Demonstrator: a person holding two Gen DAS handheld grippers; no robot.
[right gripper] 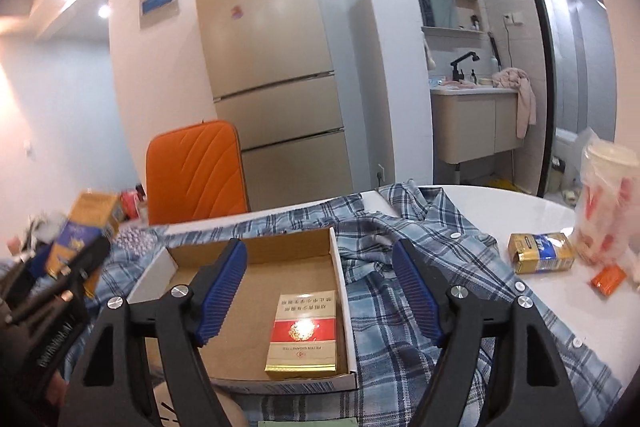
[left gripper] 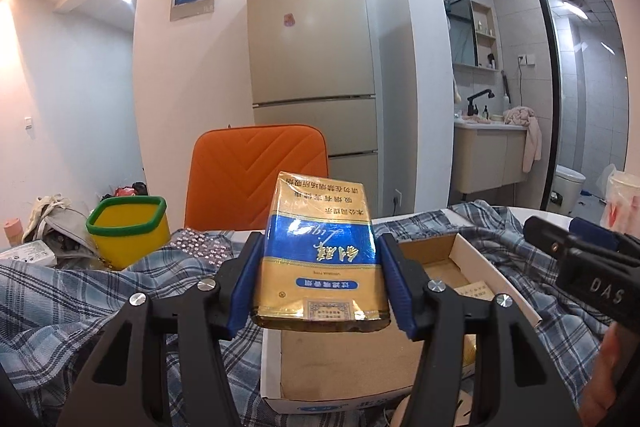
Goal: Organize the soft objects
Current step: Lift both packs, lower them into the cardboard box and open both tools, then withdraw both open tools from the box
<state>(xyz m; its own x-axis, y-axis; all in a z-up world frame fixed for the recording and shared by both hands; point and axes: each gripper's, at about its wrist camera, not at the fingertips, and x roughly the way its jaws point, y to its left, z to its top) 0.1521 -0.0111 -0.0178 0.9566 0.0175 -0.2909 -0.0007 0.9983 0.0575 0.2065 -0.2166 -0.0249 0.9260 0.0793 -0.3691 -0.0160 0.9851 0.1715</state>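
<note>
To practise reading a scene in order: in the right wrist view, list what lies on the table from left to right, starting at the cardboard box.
cardboard box → red-and-gold pack inside it → plaid shirt → gold-and-blue pack → orange sachet

A white round table (right gripper: 500,203) carries a plaid shirt (right gripper: 400,227) at its centre, a gold-and-blue pack (right gripper: 542,253) and a bagged cup (right gripper: 608,203) toward three o'clock.

A tall fridge (left gripper: 310,39) stands behind an orange chair (left gripper: 256,175)
</note>
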